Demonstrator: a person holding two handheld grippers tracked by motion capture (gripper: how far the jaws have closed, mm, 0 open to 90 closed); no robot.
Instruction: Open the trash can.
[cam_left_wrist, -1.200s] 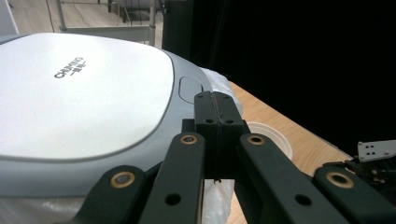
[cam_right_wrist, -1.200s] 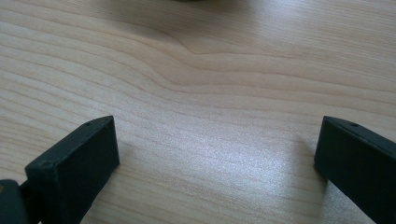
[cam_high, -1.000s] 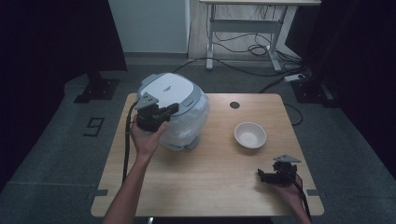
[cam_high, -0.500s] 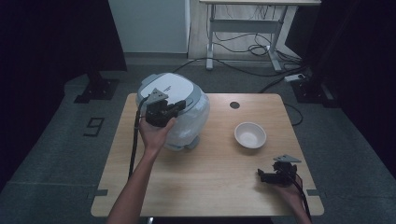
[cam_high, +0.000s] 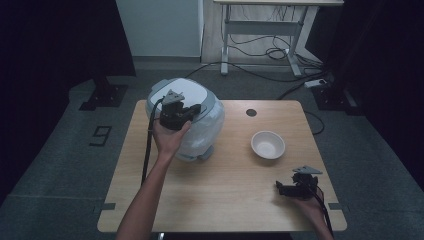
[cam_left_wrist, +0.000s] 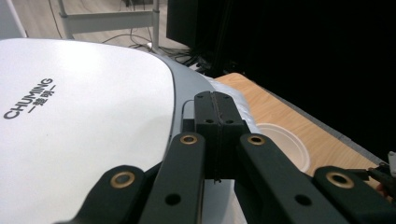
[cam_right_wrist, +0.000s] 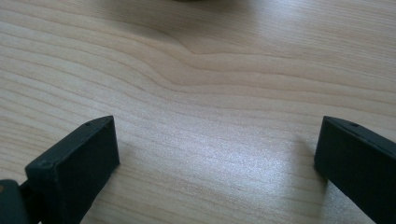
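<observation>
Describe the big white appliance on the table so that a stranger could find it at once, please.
On the wooden table, look at the far left corner: the rice cooker stands there, under the left gripper. It is rounded and white with a grey lid, far bigger than the small white bowl to its right.

Left gripper (cam_high: 192, 111), jaws pressed together, shifted rightward and farther over the grey-and-white domed rice cooker's lid (cam_high: 192, 89).
</observation>
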